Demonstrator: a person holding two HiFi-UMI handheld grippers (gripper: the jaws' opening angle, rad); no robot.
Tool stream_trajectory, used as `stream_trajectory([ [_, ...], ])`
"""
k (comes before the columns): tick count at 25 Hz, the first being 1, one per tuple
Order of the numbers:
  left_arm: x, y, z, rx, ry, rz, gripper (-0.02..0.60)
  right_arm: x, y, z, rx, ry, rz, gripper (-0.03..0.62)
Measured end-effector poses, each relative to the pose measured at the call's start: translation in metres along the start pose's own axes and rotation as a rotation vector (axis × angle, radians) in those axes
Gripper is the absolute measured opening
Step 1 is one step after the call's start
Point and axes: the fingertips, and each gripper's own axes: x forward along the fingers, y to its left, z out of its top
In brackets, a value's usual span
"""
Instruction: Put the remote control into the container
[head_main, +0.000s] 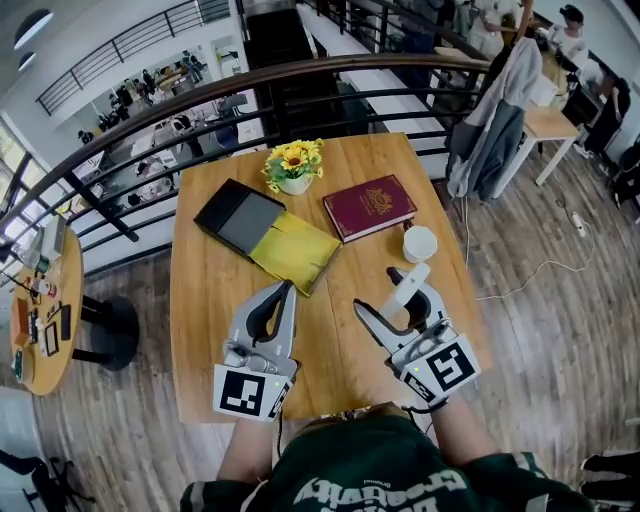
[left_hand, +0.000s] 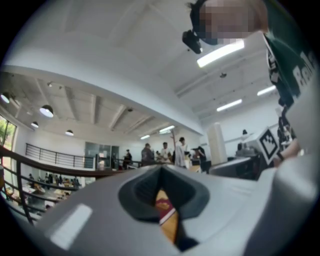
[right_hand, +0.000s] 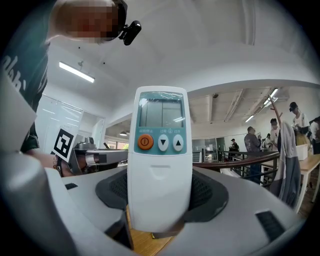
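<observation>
A white remote control (right_hand: 160, 165) with an orange button and a small screen stands upright between the jaws of my right gripper (right_hand: 160, 202), which is shut on its lower half. In the head view the remote control (head_main: 404, 286) points away from me, above the table's near right part, held by the right gripper (head_main: 398, 306). The flat black container (head_main: 238, 217) with a yellow flap (head_main: 296, 254) lies at the table's middle left. My left gripper (head_main: 286, 290) hovers just in front of the flap, jaws together and empty. Its own view shows the left gripper (left_hand: 162, 202) with only a thin slit.
On the wooden table (head_main: 205, 300) are a pot of sunflowers (head_main: 294, 167) at the far middle, a dark red book (head_main: 369, 207) and a white round object (head_main: 419, 243). A black railing (head_main: 150, 110) runs behind the table. A coat (head_main: 490, 120) hangs at the right.
</observation>
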Motion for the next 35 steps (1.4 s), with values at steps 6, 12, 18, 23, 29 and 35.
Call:
stream_trajectory([
  [6, 0.019, -0.010, -0.002, 0.020, 0.007, 0.022, -0.005, 0.009, -0.023, -0.012, 0.041, -0.001, 0.042, 0.284],
  [12, 0.026, -0.005, -0.006, 0.048, 0.034, 0.086, -0.005, 0.026, -0.033, -0.024, 0.069, 0.008, 0.099, 0.284],
  [18, 0.032, 0.017, -0.015, 0.049, 0.051, 0.122, -0.005, 0.050, -0.036, -0.040, 0.104, 0.020, 0.110, 0.284],
  [23, 0.038, 0.050, -0.035, 0.049, 0.063, 0.157, -0.006, 0.076, -0.034, -0.057, 0.104, 0.047, 0.096, 0.284],
  [29, 0.045, 0.092, -0.048, 0.043, 0.045, 0.173, -0.005, 0.101, -0.038, -0.075, 0.095, 0.091, 0.073, 0.285],
  [35, 0.050, 0.116, -0.072, 0.027, 0.072, 0.178, -0.005, 0.127, -0.040, -0.087, 0.097, 0.111, 0.058, 0.284],
])
